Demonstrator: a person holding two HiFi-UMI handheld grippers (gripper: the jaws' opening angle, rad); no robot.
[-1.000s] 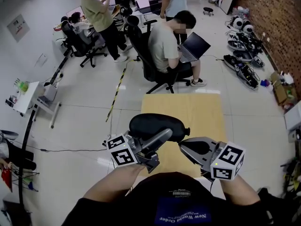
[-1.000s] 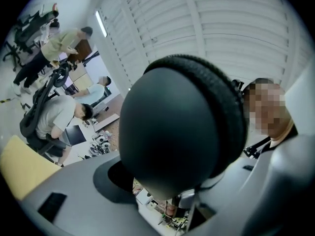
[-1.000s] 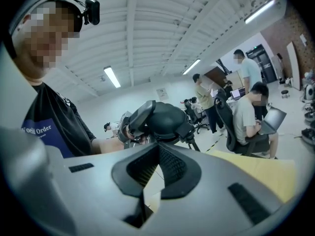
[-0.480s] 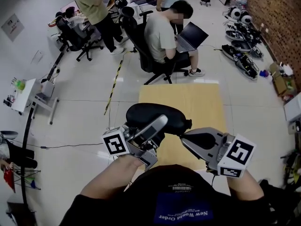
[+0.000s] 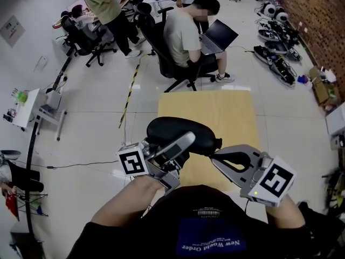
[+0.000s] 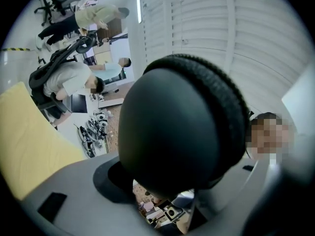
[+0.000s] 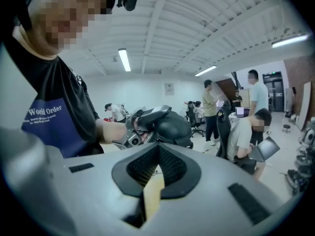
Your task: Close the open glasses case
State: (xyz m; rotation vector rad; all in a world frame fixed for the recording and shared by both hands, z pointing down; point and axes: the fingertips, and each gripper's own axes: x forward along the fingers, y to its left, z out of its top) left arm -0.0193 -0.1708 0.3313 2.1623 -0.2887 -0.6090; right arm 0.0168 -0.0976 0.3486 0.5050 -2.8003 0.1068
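Observation:
A black oval glasses case point(image 5: 178, 132) hangs in the air over the near end of a pale wooden table point(image 5: 215, 109). My left gripper point(image 5: 188, 144) is shut on it from the left. In the left gripper view the case point(image 6: 172, 127) fills the space between the jaws, with a ribbed seam along its edge. It looks like one rounded shell; I cannot tell whether its lid is fully down. My right gripper point(image 5: 216, 156) is shut with nothing in it, its tip close to the case's right end. From the right gripper view, the case point(image 7: 173, 125) and left gripper point(image 7: 146, 116) show just ahead.
A person with a laptop point(image 5: 186, 31) sits on an office chair just beyond the table's far edge. More people and chairs point(image 5: 89, 34) are at the back left. Gear lies on the floor by the brick wall point(image 5: 280, 63). A small white stand point(image 5: 32, 109) is at left.
Both grippers have rolled a little in place; the right one's marker cube has swung lower and to the right. The case stays in the left gripper's hold.

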